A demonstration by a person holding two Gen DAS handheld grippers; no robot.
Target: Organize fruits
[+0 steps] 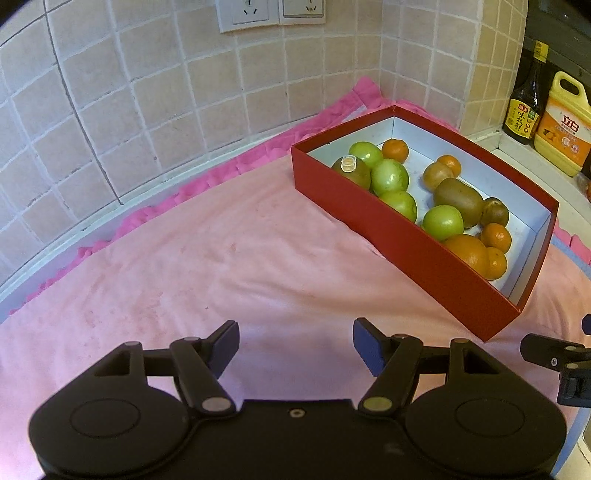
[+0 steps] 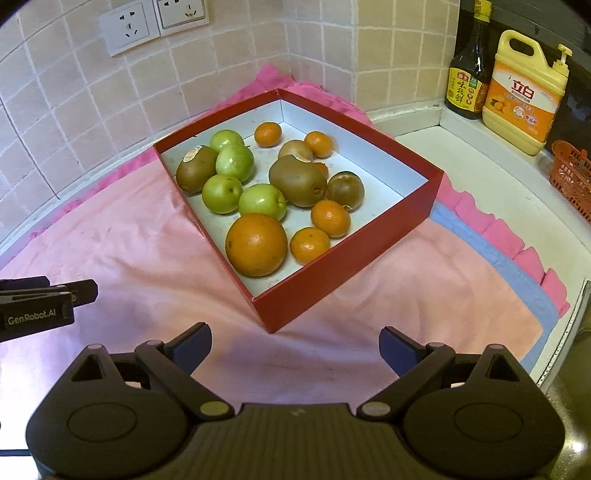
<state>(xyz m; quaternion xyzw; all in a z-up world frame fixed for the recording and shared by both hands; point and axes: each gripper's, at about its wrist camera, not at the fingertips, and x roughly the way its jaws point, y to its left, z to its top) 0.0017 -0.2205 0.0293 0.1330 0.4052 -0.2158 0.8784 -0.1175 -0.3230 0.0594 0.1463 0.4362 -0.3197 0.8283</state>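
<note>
A red box (image 2: 343, 273) with a white inside sits on a pink cloth (image 2: 129, 251). It holds several green fruits (image 2: 262, 201), brown kiwis (image 2: 297, 181), small tangerines (image 2: 309, 245) and one large orange (image 2: 256, 243). The box also shows in the left wrist view (image 1: 406, 251), to the right. My left gripper (image 1: 295, 345) is open and empty over the bare cloth, left of the box. My right gripper (image 2: 295, 345) is open and empty, just in front of the box's near corner.
A tiled wall with sockets (image 2: 151, 22) stands behind. A dark sauce bottle (image 2: 467, 74) and a yellow detergent jug (image 2: 524, 96) stand at the back right on the white counter. An orange basket (image 2: 572, 177) is at the right edge.
</note>
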